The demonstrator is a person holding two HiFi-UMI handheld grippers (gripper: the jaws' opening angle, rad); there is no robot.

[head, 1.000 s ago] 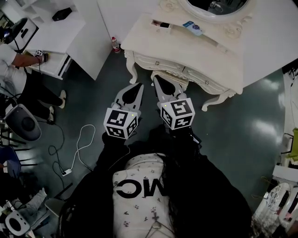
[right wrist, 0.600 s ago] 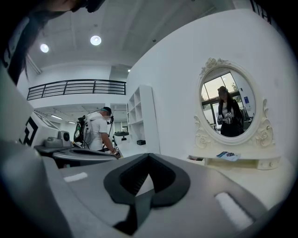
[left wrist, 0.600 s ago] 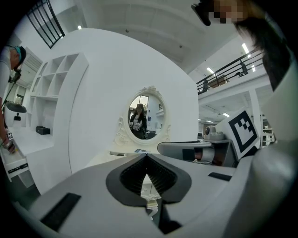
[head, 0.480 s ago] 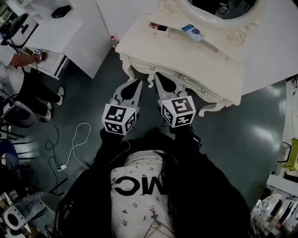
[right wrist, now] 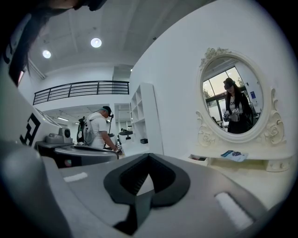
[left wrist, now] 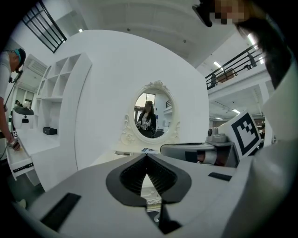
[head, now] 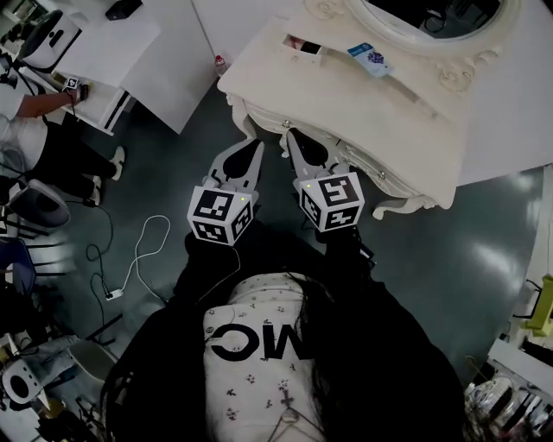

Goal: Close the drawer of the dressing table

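Left hand-held gripper (head: 251, 155) and right hand-held gripper (head: 298, 142) are shown side by side at the front of the table (head: 363, 104). The jaws of each are pressed together, with nothing held between them. The drawer (head: 346, 160) is set in the table's front, just ahead of the right tips. Whether it stands flush cannot be told. A mirror (head: 415, 13) is mounted at the table's back.
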